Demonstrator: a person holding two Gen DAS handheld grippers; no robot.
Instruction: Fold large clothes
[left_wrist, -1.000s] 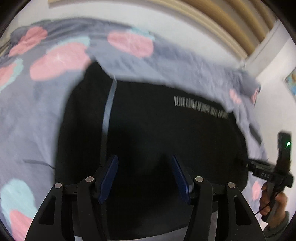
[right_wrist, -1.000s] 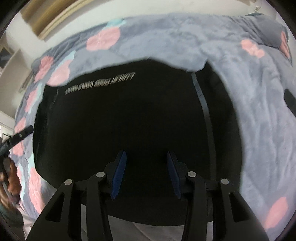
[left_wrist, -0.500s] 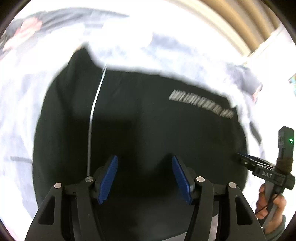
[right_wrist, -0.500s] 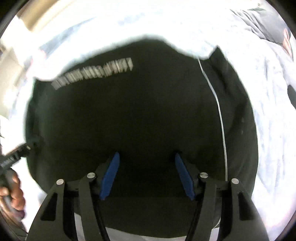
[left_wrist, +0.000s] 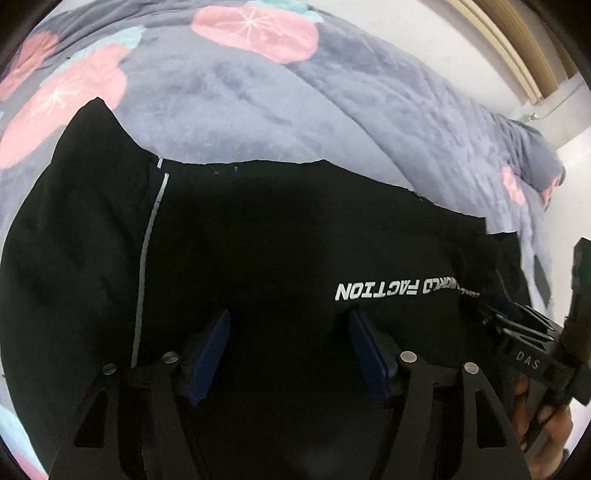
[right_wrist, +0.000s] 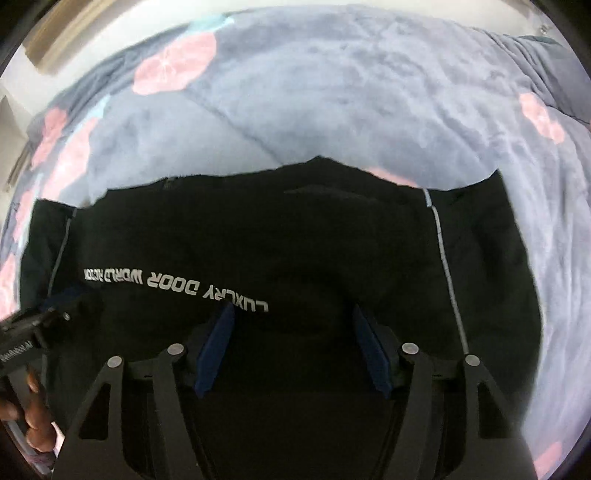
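Both tools, left tool (left_wrist: 288, 347) and right tool (right_wrist: 290, 345), opening, grasping nothing; black garment (left_wrist: 295, 229) lying below them; risk: shallow pinch slipping off slack cloth, fold skewing.

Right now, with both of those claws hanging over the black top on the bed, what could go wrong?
The left gripper and right gripper are opening with only flat black garment beneath, so a pinch may catch one layer, or the soft blanket underneath. Everything is black, so an edge is easily missed.
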